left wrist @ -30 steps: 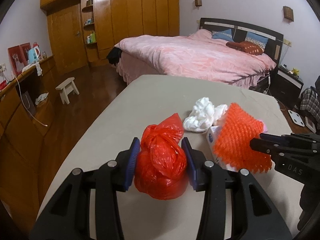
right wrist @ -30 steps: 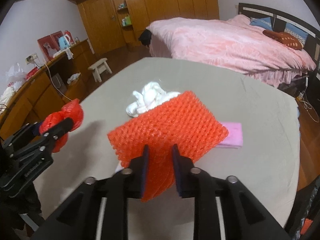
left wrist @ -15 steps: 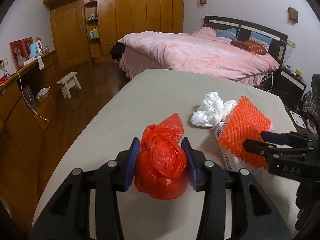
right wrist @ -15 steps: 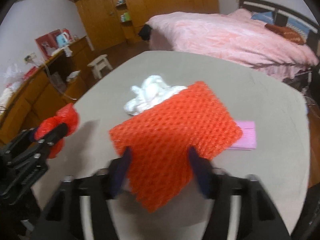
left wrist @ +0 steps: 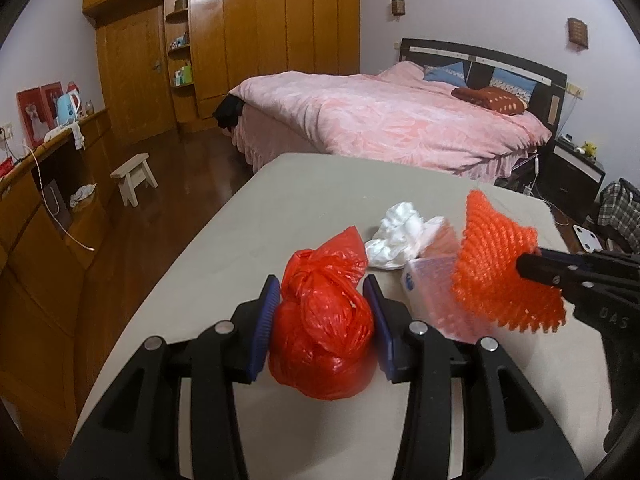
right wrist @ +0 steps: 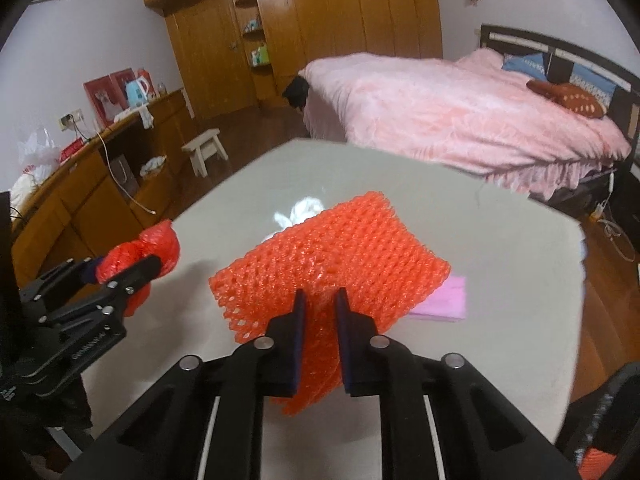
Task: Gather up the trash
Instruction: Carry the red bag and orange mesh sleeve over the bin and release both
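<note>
A knotted red plastic bag [left wrist: 320, 332] sits between the blue pads of my left gripper [left wrist: 320, 284], which is shut on it just above the grey table [left wrist: 320, 200]. My right gripper [right wrist: 320, 300] is closing its jaws on an orange foam net [right wrist: 332, 248] and pinches the net's near edge, holding it up off the table. In the left wrist view the net [left wrist: 496, 264] hangs from the right gripper [left wrist: 528, 264] over a clear plastic pack [left wrist: 428, 288]. A crumpled white tissue wad [left wrist: 400, 236] lies behind the bag.
A flat pink packet [right wrist: 444, 300] lies on the table to the right of the net. Beyond the table's far edge stands a bed with a pink cover [left wrist: 392, 120]. A small stool [left wrist: 134, 176] and a wooden cabinet [left wrist: 44, 208] are on the left.
The right gripper's jaws spread around the net, then closed on its near edge and lifted it off the plastic pack. The left gripper kept still with the red bag.
</note>
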`<state>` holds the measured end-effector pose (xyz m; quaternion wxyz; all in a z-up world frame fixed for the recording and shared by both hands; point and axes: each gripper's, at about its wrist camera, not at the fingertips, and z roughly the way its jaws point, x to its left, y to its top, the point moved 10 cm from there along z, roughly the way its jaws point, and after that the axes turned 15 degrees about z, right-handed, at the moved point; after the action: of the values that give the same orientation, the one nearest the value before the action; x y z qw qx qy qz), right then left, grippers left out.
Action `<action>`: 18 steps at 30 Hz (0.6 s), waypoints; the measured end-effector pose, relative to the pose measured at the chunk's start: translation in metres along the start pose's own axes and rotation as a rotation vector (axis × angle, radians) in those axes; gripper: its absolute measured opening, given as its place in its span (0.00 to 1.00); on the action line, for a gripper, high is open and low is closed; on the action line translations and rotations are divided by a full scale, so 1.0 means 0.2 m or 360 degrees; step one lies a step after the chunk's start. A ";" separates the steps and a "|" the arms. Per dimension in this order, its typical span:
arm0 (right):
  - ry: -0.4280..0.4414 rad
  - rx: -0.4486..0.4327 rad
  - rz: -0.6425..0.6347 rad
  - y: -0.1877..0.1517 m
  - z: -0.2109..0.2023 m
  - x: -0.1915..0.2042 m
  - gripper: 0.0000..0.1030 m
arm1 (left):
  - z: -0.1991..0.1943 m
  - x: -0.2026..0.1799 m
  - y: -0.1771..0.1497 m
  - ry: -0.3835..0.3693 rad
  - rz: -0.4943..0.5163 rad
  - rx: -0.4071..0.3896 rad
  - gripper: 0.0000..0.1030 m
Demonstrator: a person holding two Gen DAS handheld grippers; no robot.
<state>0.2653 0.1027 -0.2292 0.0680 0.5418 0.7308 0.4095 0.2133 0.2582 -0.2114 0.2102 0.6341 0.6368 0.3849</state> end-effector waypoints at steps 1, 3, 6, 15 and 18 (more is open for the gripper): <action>0.0002 -0.0026 -0.0004 0.01 -0.04 0.00 0.14 | -0.02 -0.02 0.01 -0.0009 0.0006 -0.0007 0.41; 0.0011 -0.0062 -0.0001 0.03 -0.12 0.01 0.14 | -0.06 -0.05 0.04 -0.0028 0.0016 -0.0028 0.41; 0.0007 -0.0110 0.0001 0.06 -0.22 0.00 0.14 | -0.12 -0.11 0.09 -0.0055 0.0027 -0.0061 0.41; -0.0038 -0.0217 0.0101 0.10 -0.49 -0.13 0.14 | -0.30 -0.28 0.23 -0.0116 0.0037 -0.0161 0.41; -0.0082 -0.0257 0.0108 0.10 -0.58 -0.18 0.14 | -0.36 -0.35 0.26 -0.0130 0.0032 -0.0198 0.41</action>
<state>0.2309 0.0122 -0.1521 0.1164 0.5693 0.6747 0.4552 0.1998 0.1692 -0.1429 0.2712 0.6415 0.5961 0.3995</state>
